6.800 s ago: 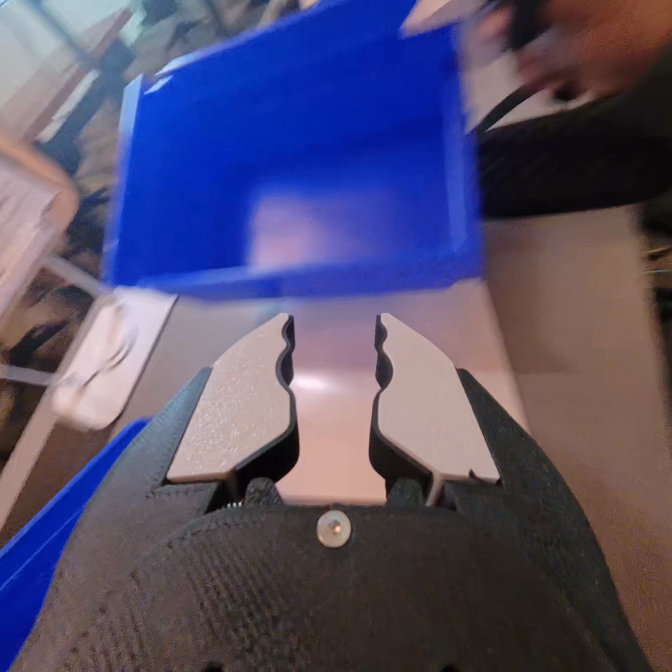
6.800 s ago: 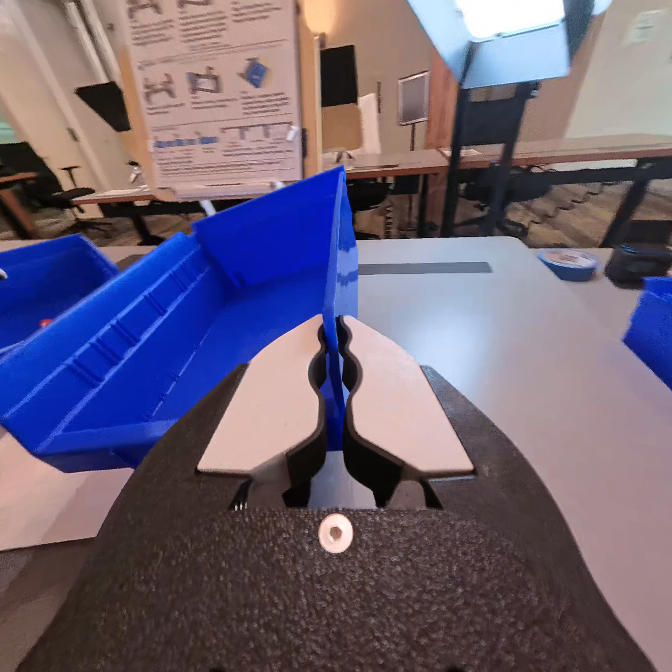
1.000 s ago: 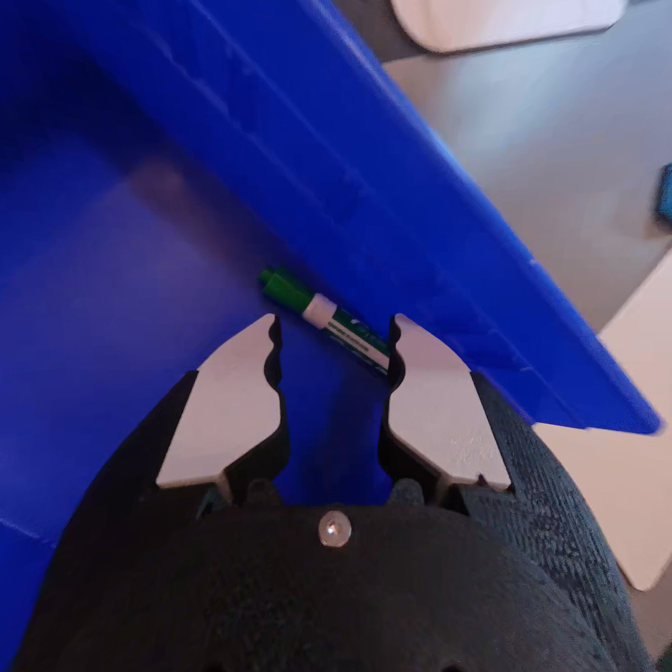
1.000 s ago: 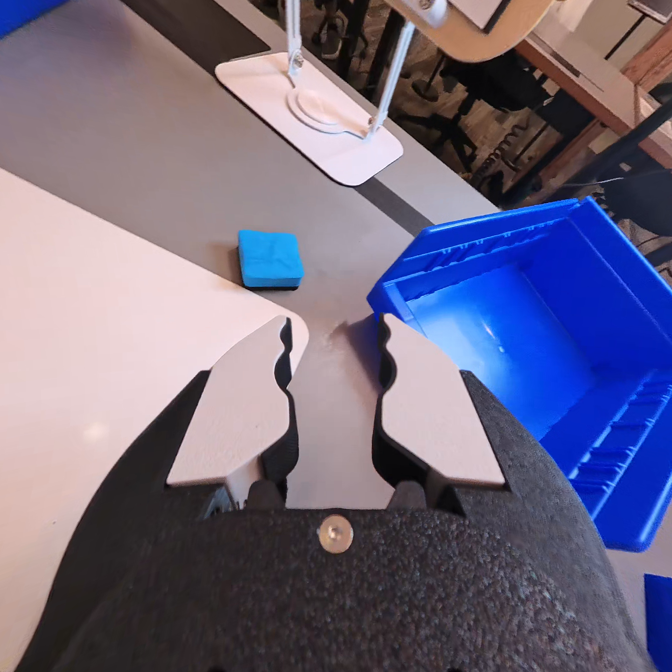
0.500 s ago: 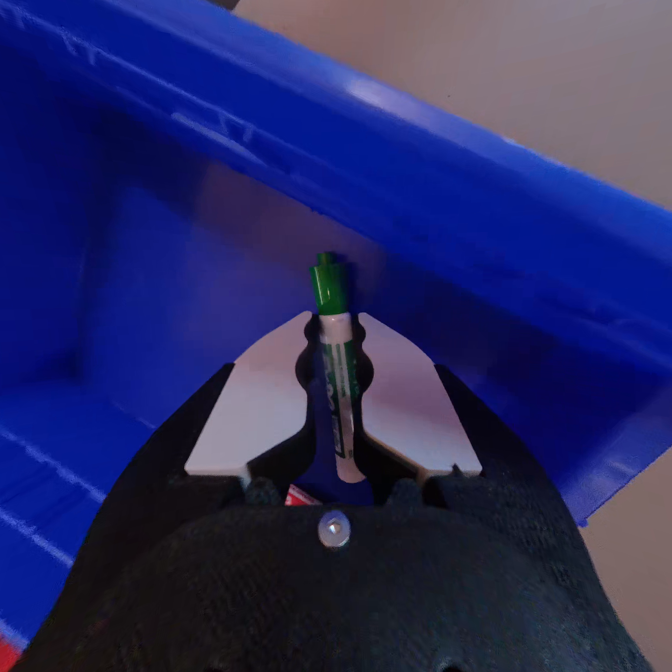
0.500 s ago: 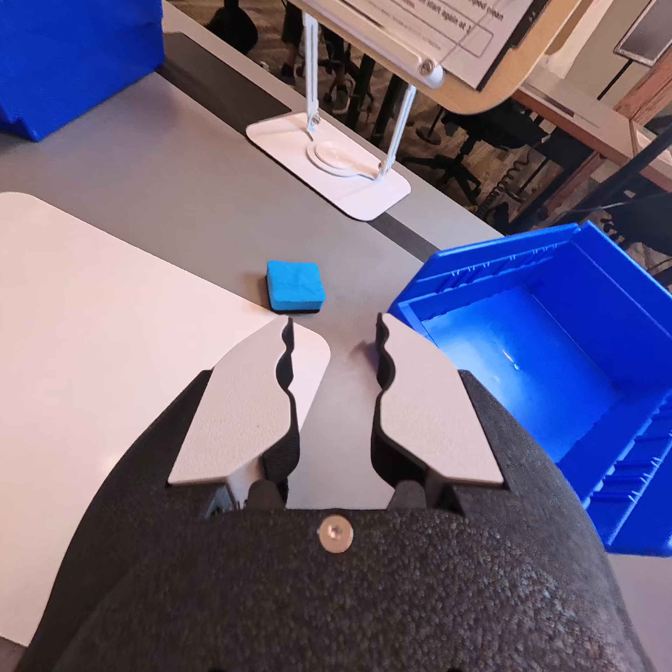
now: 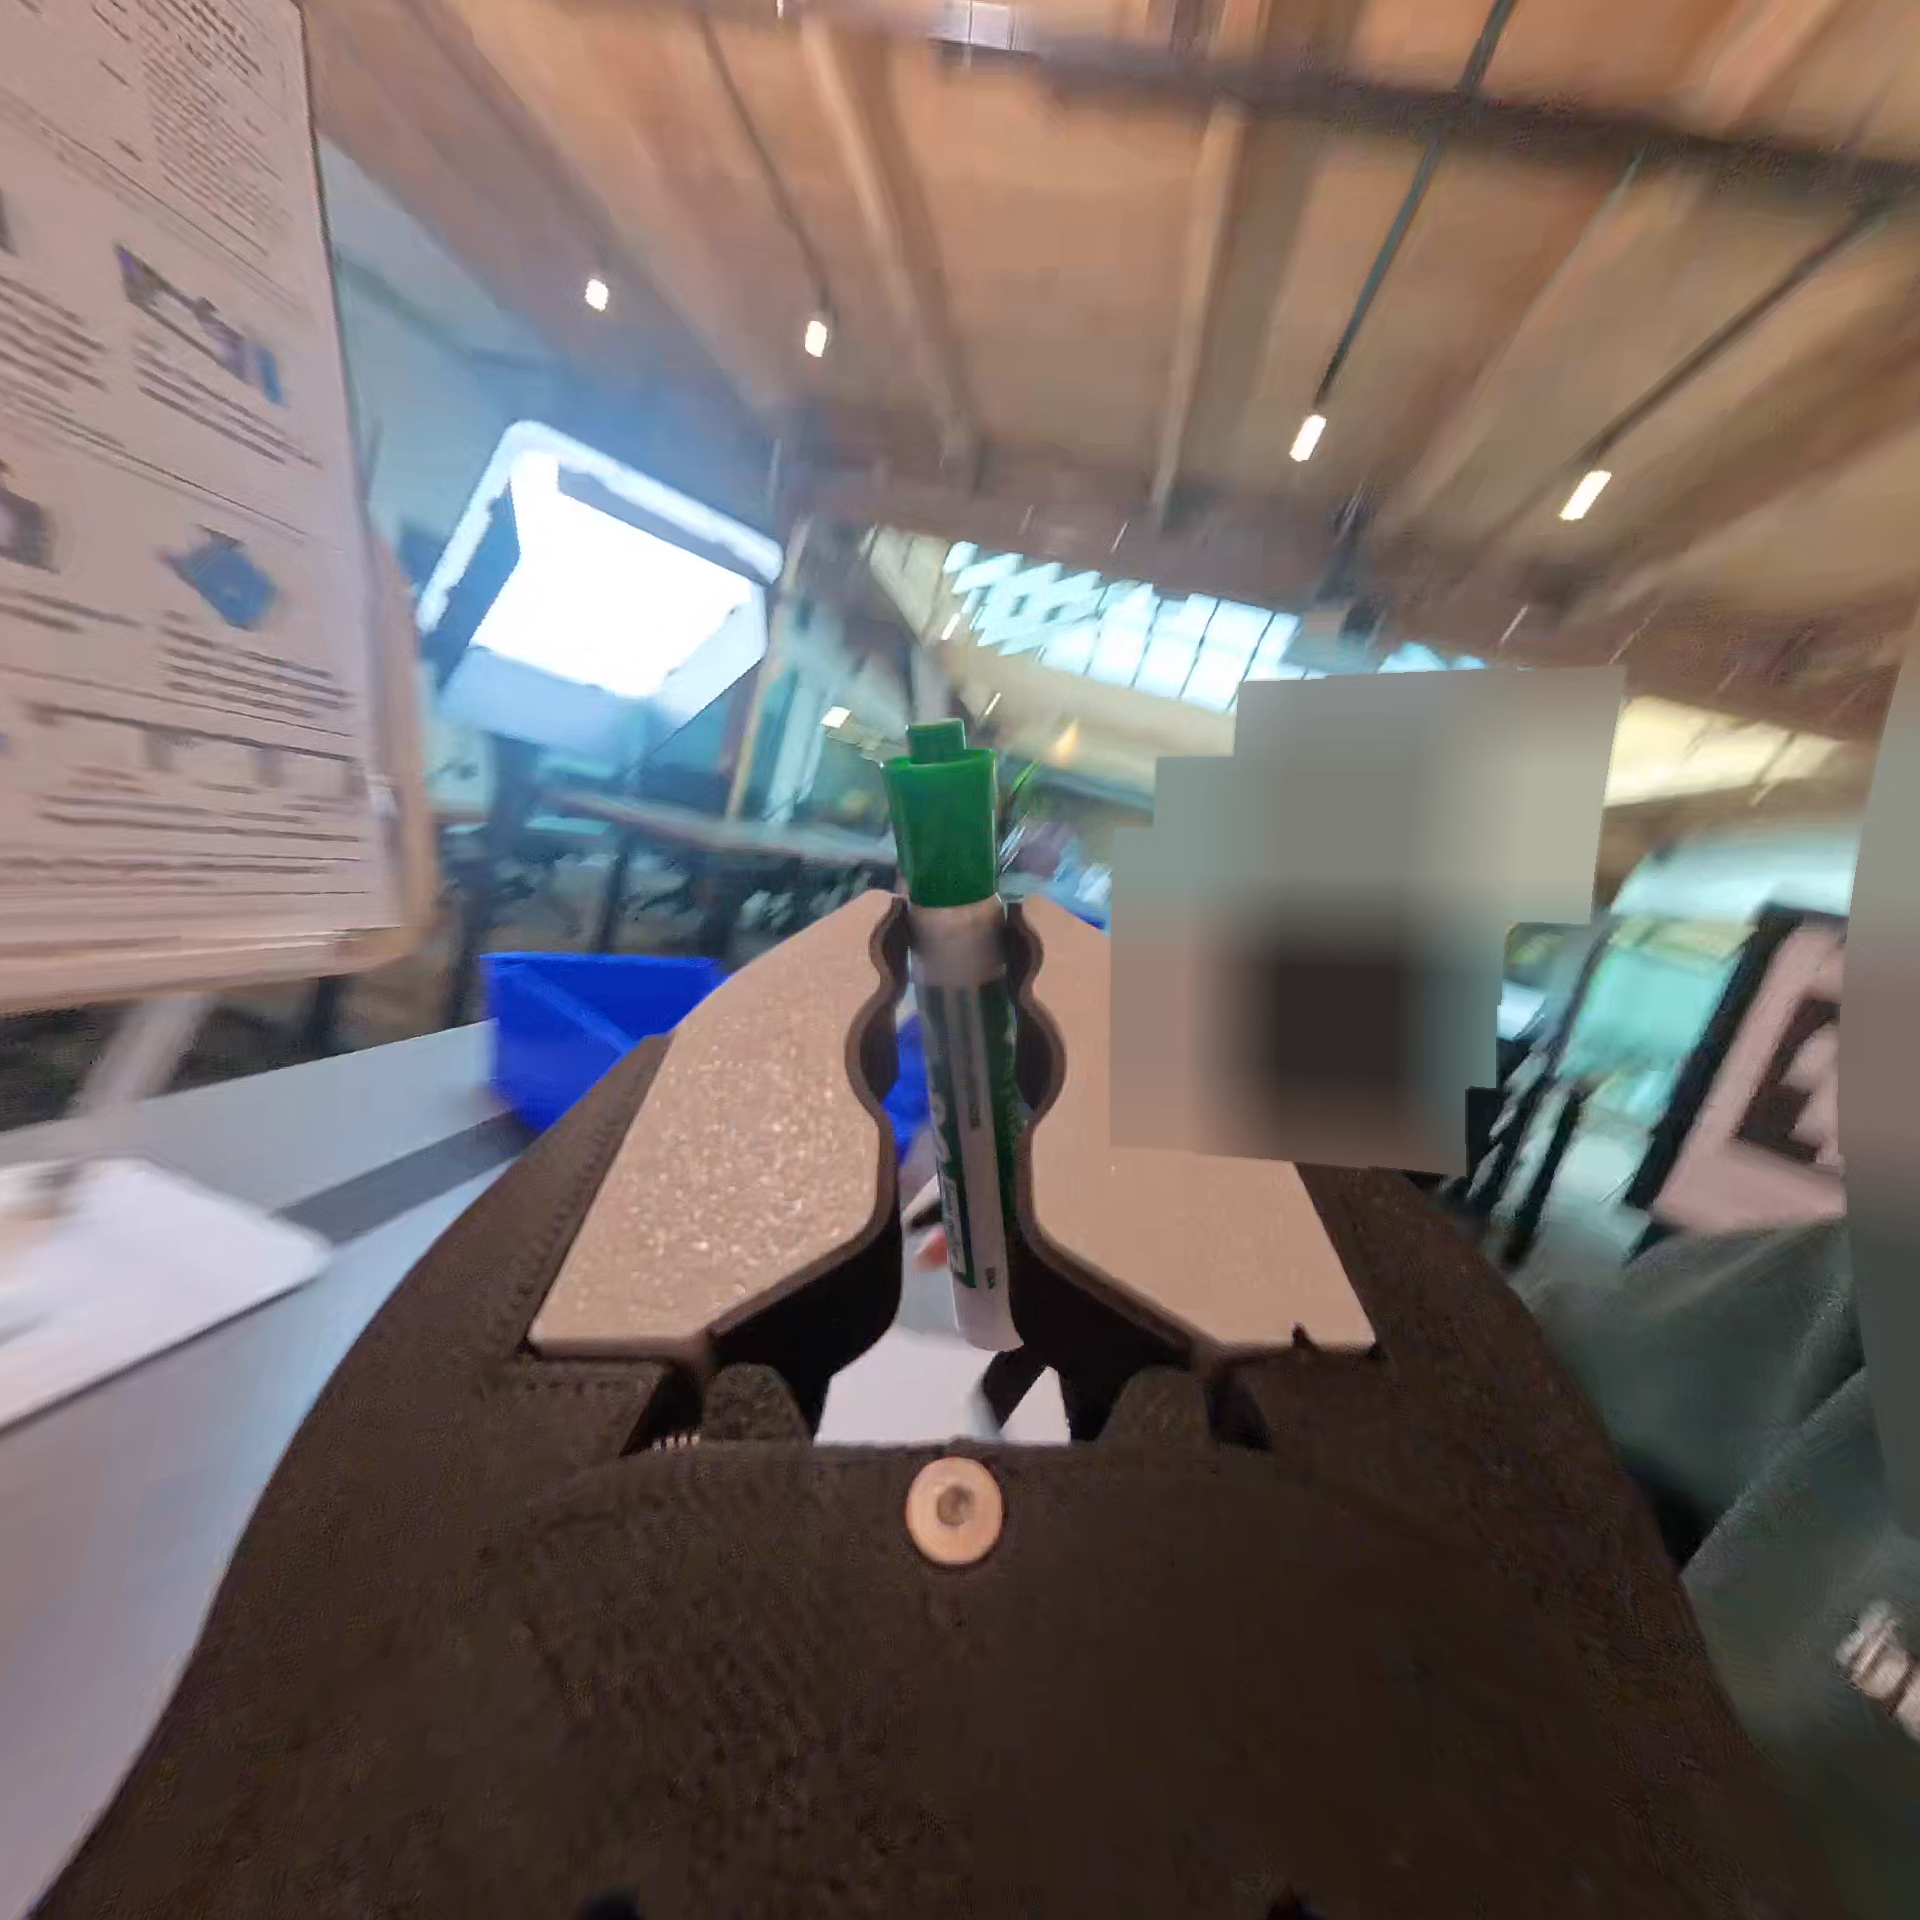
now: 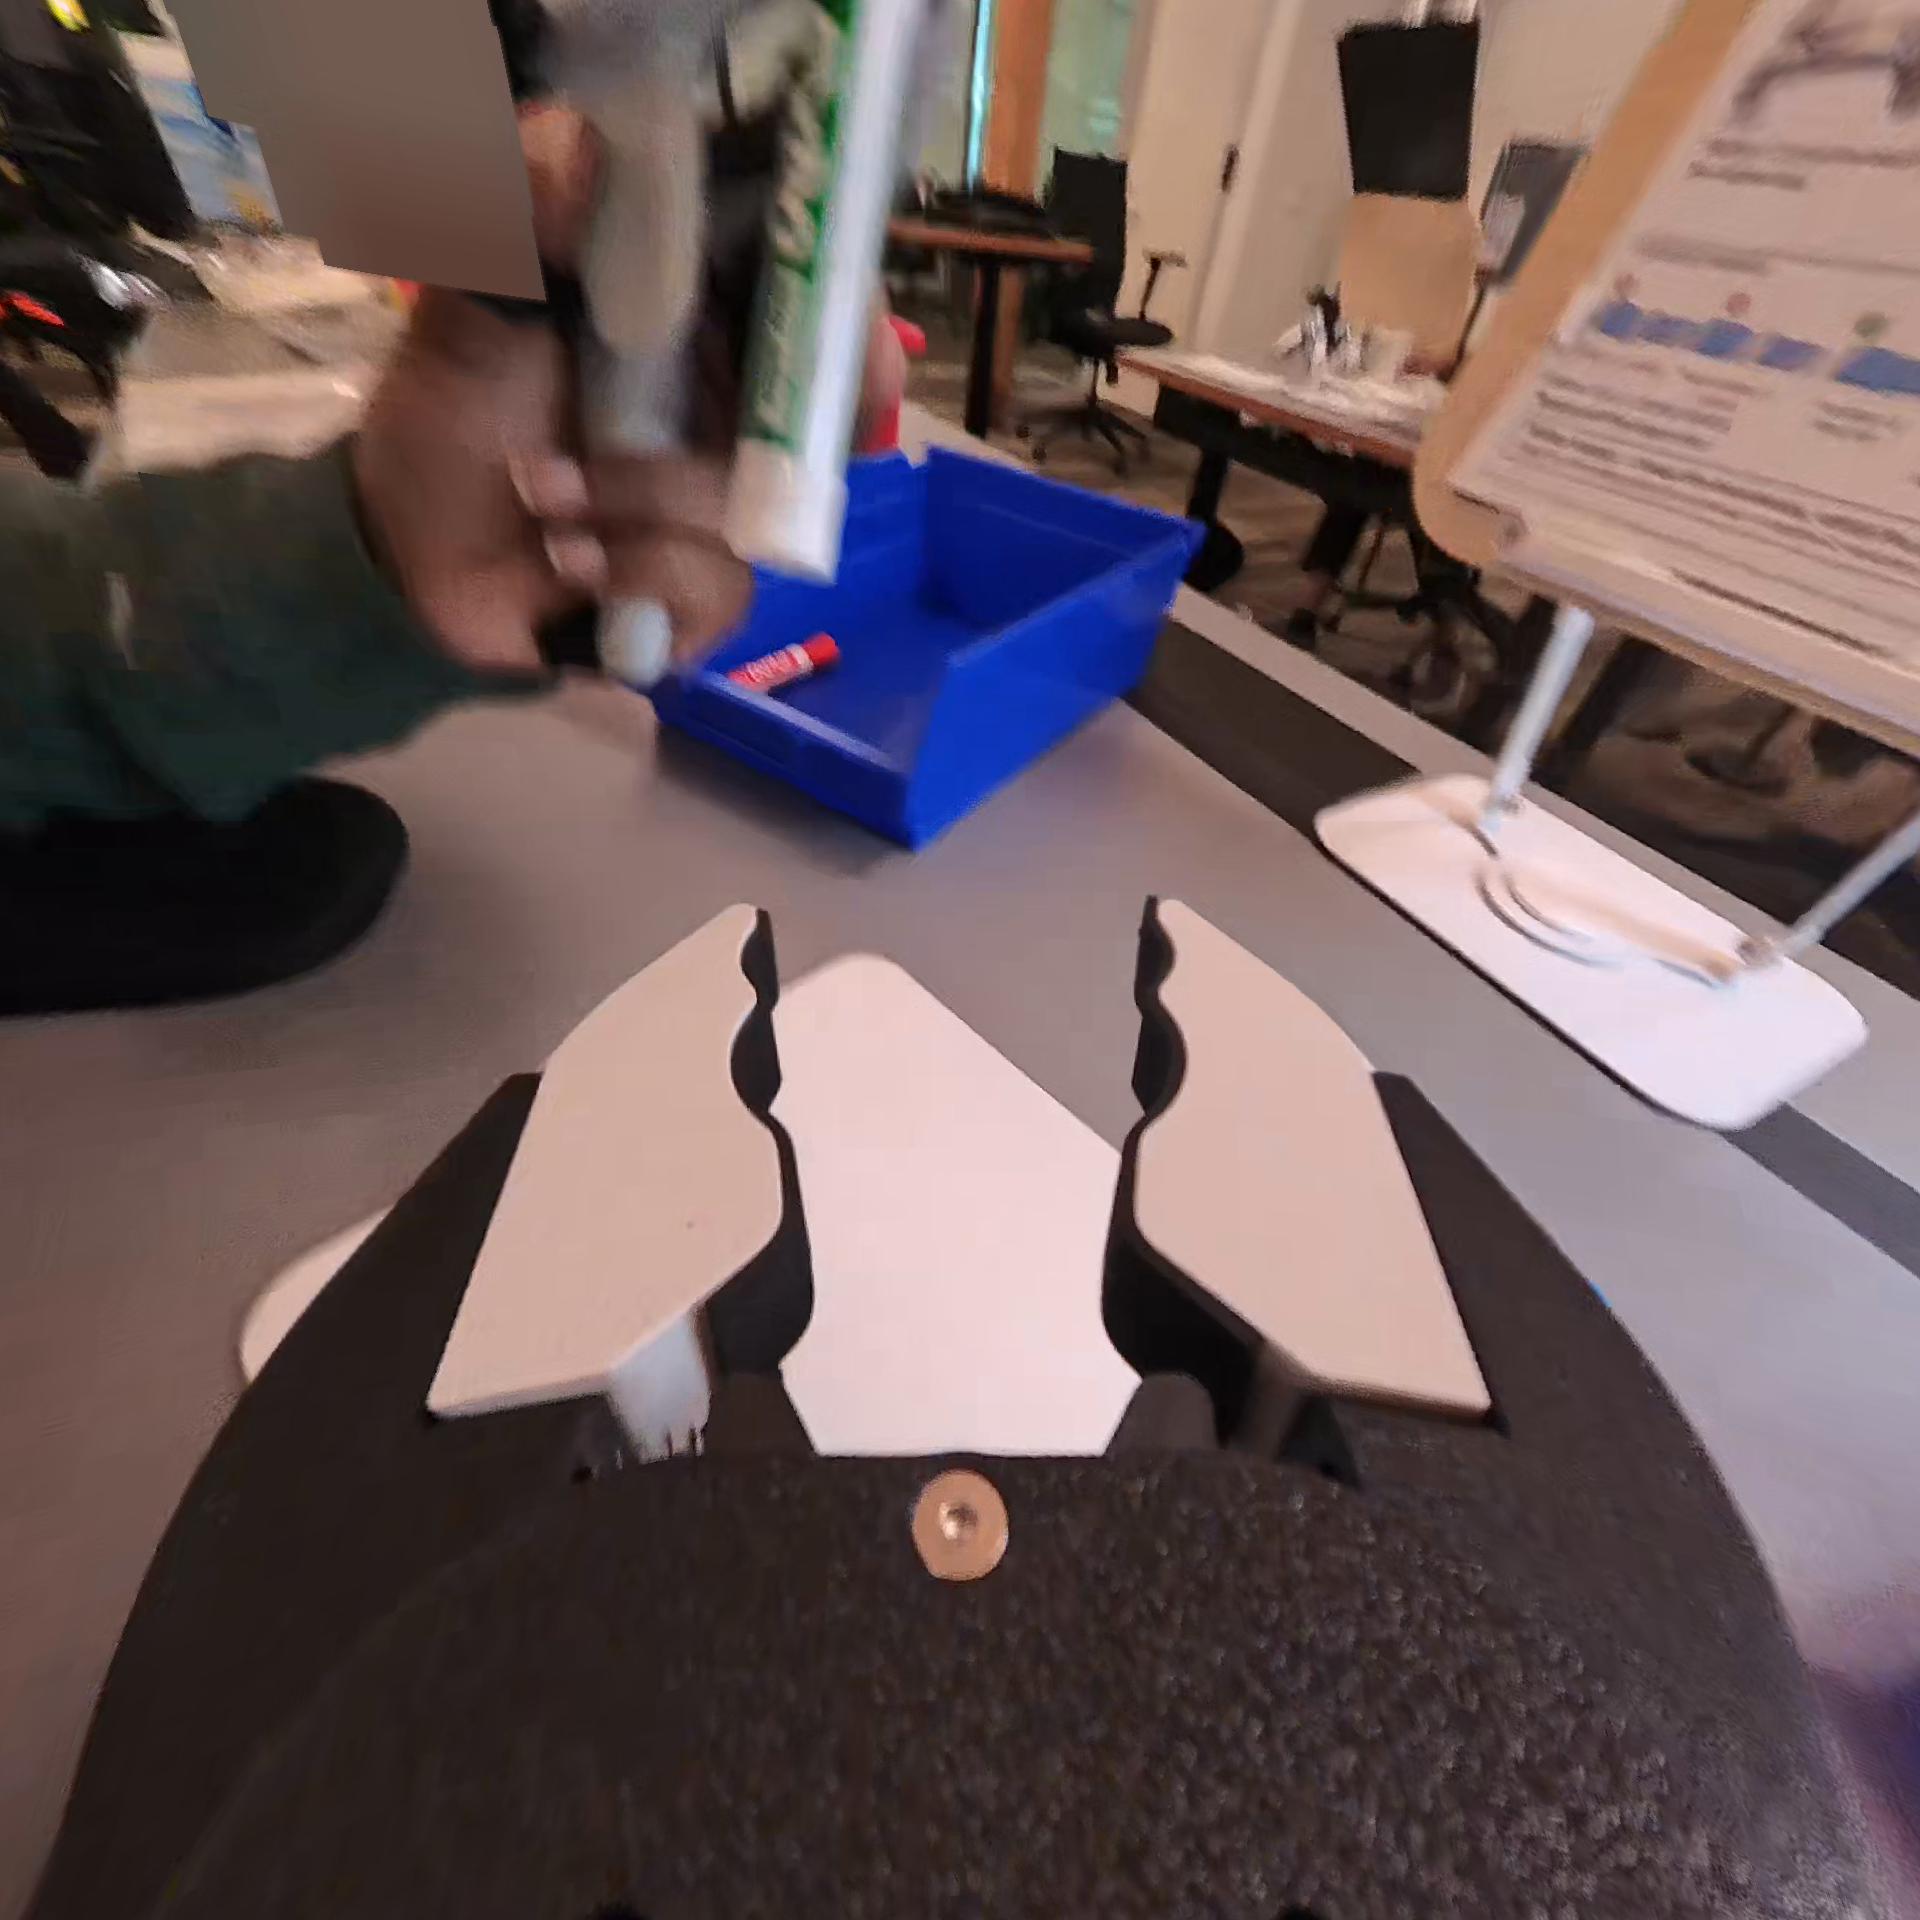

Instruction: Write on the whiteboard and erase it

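My left gripper (image 7: 948, 914) is shut on a green whiteboard marker (image 7: 940, 831). It holds the marker in the air with the green cap pointing forward and up. In the right wrist view the same marker (image 8: 821, 312) shows blurred at the top, above the table, beside a person's hand (image 8: 499, 520). My right gripper (image 8: 951, 914) is open and empty, low over a corner of the white whiteboard (image 8: 935, 1195), which lies flat on the grey table (image 8: 520, 852). The eraser is out of view.
A blue bin (image 8: 1039, 665) stands on the table beyond the whiteboard, with a red marker (image 8: 784, 662) in it. A sign on a stand has its white base plate (image 8: 1590, 956) at the right. The bin (image 7: 592, 1029) and sign (image 7: 156, 520) also show in the left wrist view. There is about 15 cm between the tips of the two grippers.
My left gripper has lifted the green marker out of the blue bin and tilted up. My right gripper has opened wider and turned left over the whiteboard; the blue eraser has left its view.
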The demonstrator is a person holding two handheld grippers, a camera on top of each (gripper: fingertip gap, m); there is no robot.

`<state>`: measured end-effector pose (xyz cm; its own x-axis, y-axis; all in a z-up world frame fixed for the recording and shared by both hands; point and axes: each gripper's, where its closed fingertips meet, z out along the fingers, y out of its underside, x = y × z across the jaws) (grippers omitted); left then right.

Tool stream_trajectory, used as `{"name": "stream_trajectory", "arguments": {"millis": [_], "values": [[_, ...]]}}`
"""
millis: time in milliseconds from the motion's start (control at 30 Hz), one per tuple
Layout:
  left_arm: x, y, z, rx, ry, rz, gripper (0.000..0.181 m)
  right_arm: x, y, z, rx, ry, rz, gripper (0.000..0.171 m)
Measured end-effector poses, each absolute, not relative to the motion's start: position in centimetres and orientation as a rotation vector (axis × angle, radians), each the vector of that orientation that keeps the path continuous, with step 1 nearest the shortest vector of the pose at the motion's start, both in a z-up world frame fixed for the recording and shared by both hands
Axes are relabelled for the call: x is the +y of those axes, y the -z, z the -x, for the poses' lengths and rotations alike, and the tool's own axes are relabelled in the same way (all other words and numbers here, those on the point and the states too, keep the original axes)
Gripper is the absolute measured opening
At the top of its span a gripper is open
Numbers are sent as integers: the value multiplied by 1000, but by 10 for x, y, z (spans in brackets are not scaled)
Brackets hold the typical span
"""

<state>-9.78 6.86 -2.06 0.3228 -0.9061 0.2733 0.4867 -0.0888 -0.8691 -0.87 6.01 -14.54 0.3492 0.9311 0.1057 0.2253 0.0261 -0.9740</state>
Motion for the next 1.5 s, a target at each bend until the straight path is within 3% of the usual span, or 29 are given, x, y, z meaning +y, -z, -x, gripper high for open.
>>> {"name": "stream_trajectory", "arguments": {"millis": [200, 333, 567, 1200, 1500], "values": [[61, 71, 39, 202, 1558, 1165, 17, 45, 134, 41, -1042, -665, 1323, 66], [55, 88, 33, 146, 1705, 1199, 17, 56, 124, 20, -994, -575, 1252, 25], [46, 113, 22, 194, 1809, 1309, 17, 45, 132, 19, -1122, -570, 1171, 41], [39, 154, 2, -55, 2073, 1366, 18, 42, 165, 27, -1147, -688, 1228, 35], [35, 153, -2, 55, 2090, 1427, 20, 42, 162, 21, -1122, -772, 1279, 33]]}}
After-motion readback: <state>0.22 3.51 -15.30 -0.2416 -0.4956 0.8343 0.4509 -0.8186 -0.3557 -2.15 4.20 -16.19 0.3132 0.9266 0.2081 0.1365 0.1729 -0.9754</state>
